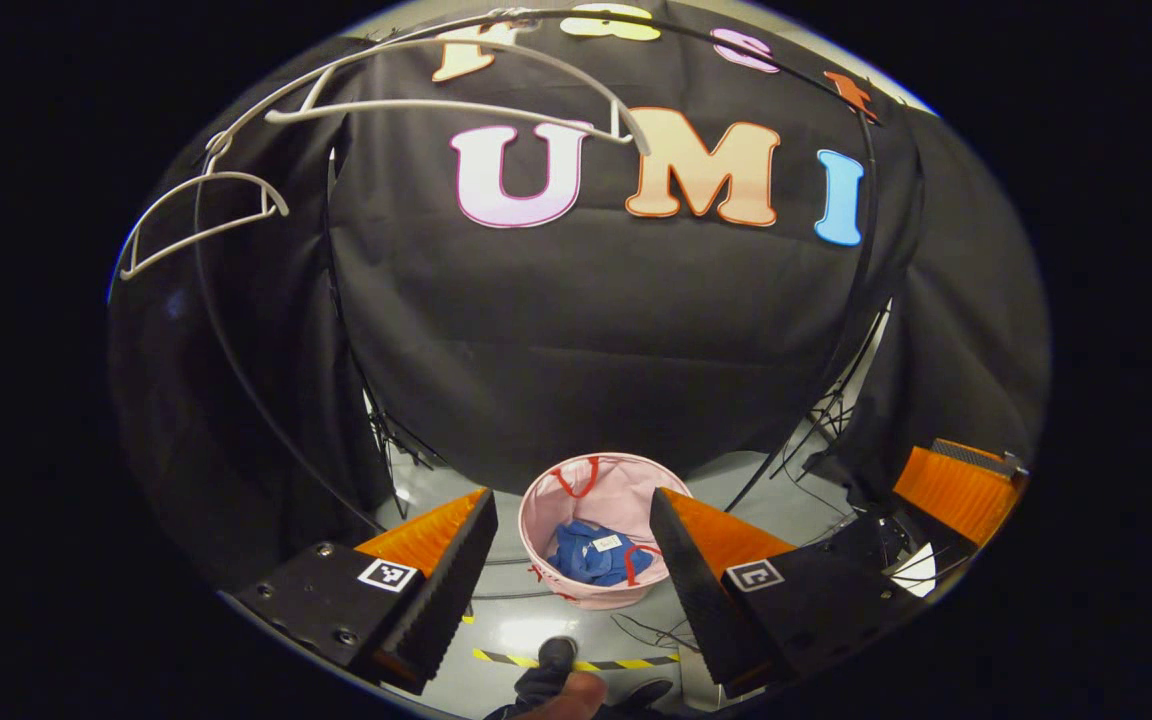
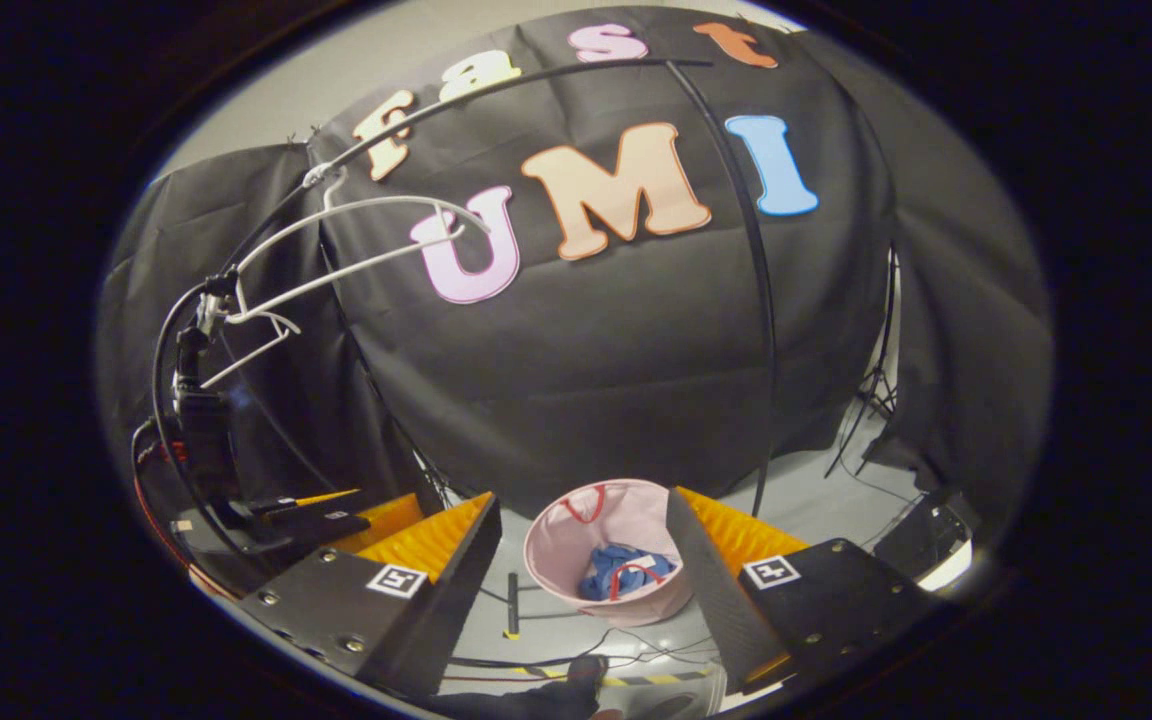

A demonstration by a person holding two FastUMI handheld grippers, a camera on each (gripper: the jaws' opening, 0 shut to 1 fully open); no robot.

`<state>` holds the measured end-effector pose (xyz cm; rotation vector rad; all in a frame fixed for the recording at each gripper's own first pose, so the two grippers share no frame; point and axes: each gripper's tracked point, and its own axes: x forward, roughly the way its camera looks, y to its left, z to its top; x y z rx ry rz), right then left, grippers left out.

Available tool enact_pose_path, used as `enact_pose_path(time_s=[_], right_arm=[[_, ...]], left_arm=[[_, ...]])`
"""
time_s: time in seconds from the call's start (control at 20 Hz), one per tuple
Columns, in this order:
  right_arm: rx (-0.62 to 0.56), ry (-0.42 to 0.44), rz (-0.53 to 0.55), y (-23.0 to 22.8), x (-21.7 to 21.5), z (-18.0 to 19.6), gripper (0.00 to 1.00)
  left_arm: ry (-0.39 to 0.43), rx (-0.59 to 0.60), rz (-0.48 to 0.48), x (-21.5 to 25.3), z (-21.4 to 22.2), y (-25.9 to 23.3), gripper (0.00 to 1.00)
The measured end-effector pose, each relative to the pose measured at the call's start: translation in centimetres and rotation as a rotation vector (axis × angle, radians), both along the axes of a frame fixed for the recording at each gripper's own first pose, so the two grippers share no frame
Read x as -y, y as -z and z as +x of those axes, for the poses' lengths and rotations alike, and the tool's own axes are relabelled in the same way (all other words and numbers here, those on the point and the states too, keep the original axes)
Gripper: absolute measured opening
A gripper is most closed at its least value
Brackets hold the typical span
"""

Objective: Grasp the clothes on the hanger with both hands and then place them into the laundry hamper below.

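A pink laundry hamper [image 1: 586,597] [image 2: 558,548] stands on the floor below, and a blue garment [image 1: 586,555] [image 2: 616,575] lies crumpled inside it. Two bare white hangers [image 1: 456,105] [image 1: 198,208] hang on the black rack rail, seen again as hangers [image 2: 361,238] [image 2: 258,338] in the right gripper view. My left gripper [image 1: 572,497] is open, high above the hamper, with nothing between its fingers. My right gripper [image 2: 582,496] is open too and holds nothing. The right gripper [image 1: 951,490] appears at the far right of the left gripper view, and the left gripper [image 2: 336,515] at the lower left of the right gripper view.
The curved black rack rail [image 1: 236,350] [image 2: 756,300] arches over the hamper. Cables [image 2: 856,440] and stand legs lie on the grey floor by the wall. A yellow-black tape strip [image 1: 576,663] and a person's shoe [image 1: 556,655] are near the bottom edge.
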<state>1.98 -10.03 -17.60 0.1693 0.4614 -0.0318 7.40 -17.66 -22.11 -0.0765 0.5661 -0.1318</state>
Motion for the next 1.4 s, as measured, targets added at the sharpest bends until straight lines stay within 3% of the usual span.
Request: enact_pose_path(time_s=[0.25,0.65,1.05,1.2,1.3,1.4], right_arm=[[0.116,-0.007,-0.029,-5.8,-1.3,1.5,0.99],[0.276,-0.021,-0.036,-13.3,-6.3,3.4,1.0],[0.326,-0.04,-0.047,-17.1,-6.6,1.2,0.99],[0.351,-0.024,-0.06,-18.0,-5.3,-0.4,0.99],[0.349,-0.013,-0.063,-18.0,-4.3,-1.6,0.99],[0.344,-0.006,-0.086,-17.5,-3.2,-3.3,0.98]], left_arm=[[0.011,0.077,-0.049,-1.2,0.6,-5.1,0.93],[-0.036,0.268,-0.056,-7.4,2.6,-15.2,0.96],[-0.067,0.4,-0.046,-10.8,0.2,-21.1,0.95],[-0.072,0.414,-0.055,-11.0,-1.2,-22.0,0.92],[-0.075,0.422,-0.057,-10.7,-2.1,-21.9,0.97],[-0.054,0.408,-0.079,-9.6,-3.2,-20.8,0.92]])
